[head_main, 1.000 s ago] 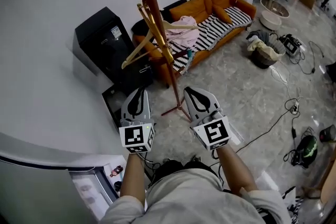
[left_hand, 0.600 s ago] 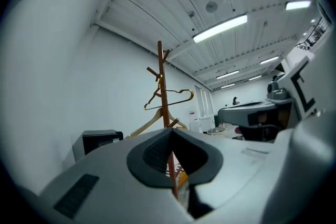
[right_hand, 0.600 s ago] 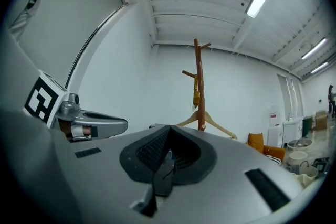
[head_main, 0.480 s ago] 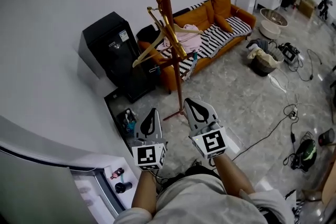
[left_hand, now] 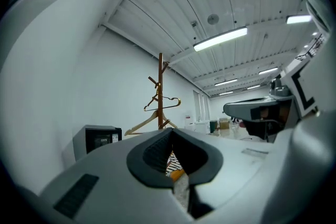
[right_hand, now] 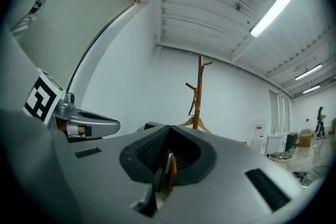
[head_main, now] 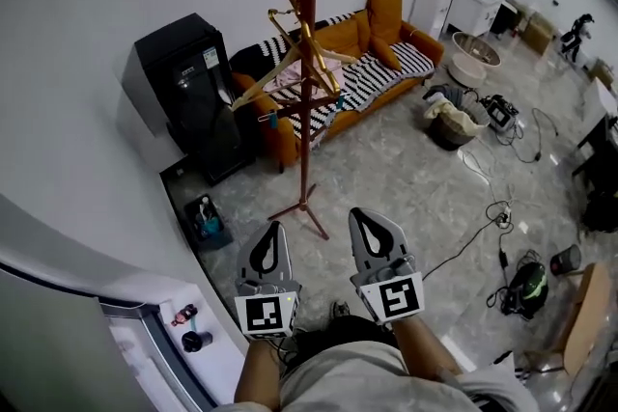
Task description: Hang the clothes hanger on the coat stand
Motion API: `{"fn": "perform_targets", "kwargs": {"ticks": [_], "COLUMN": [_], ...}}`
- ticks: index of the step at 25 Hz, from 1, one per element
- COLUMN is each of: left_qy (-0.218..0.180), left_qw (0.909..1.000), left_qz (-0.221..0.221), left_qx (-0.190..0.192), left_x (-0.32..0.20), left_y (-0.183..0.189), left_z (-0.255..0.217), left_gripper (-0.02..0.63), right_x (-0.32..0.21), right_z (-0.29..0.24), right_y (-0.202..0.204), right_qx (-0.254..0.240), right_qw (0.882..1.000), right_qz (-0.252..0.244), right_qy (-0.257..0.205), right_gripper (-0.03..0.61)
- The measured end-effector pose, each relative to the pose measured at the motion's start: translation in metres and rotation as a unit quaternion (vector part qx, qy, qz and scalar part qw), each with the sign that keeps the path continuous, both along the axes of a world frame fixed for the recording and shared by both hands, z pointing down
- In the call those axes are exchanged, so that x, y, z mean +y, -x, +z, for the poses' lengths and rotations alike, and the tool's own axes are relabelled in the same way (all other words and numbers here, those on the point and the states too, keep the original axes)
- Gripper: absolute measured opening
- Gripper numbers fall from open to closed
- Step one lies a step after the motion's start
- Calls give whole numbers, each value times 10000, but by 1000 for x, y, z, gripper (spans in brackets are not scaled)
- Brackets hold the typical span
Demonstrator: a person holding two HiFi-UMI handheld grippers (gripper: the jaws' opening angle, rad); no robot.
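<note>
A reddish-brown coat stand [head_main: 308, 72] rises from the tiled floor ahead of me. A wooden clothes hanger [head_main: 285, 63] with a brass hook hangs from one of its pegs, tilted. The hanger [left_hand: 157, 113] and the stand [right_hand: 199, 93] show small and far off in both gripper views. My left gripper [head_main: 269, 248] and right gripper [head_main: 372, 236] are side by side low in the head view, well short of the stand. Both are shut with nothing between the jaws.
A black cabinet [head_main: 179, 82] stands by the white wall, left of the stand. An orange sofa [head_main: 372, 53] with striped cloth and pink clothes lies behind it. Bags, a basin [head_main: 470, 53] and cables [head_main: 492, 217] litter the floor to the right. A small bin [head_main: 206, 222] sits near the stand's foot.
Both grippers have drawn back and down from the stand, which now looks farther away. The left gripper's jaws have shut. The hanger stays on its peg.
</note>
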State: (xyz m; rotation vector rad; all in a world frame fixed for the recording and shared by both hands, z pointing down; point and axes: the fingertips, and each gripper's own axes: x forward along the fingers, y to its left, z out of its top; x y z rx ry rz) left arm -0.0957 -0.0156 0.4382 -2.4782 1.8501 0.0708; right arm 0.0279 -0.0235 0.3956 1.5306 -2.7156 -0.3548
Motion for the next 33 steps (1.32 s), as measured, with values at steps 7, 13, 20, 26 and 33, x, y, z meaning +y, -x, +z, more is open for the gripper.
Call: {"fn": "perform_targets", "kwargs": {"ticks": [7,13,20,26,33], "left_qy": [-160,-236,-173,-186,-131], "left_qw": [9999,9997,9997,9996,9996], "left_qz": [-10,40,116,123,122], "left_qx": [16,-7,-153,-181,-215], "left_x": [9,14,14,11,5], "left_y": [-16,-50,-75,-82,-92], "left_z": [-14,-28,-27,-30,-29], "left_gripper": [9,9,9,9,9], "right_x": [8,9,11,8,1], "right_z": [-8,-17,-24,-30,-30], "right_y": [-25,-54,-61,-66,-69], "right_qx": [-8,-82,-154,-235,-248], "right_qw": [9999,9998,9996,9992,9990], "right_qz": [76,105,-129,-170,-230], "right_qy": [-132,-118,-219,-268,-292], "right_gripper": [5,5,5,5,5]}}
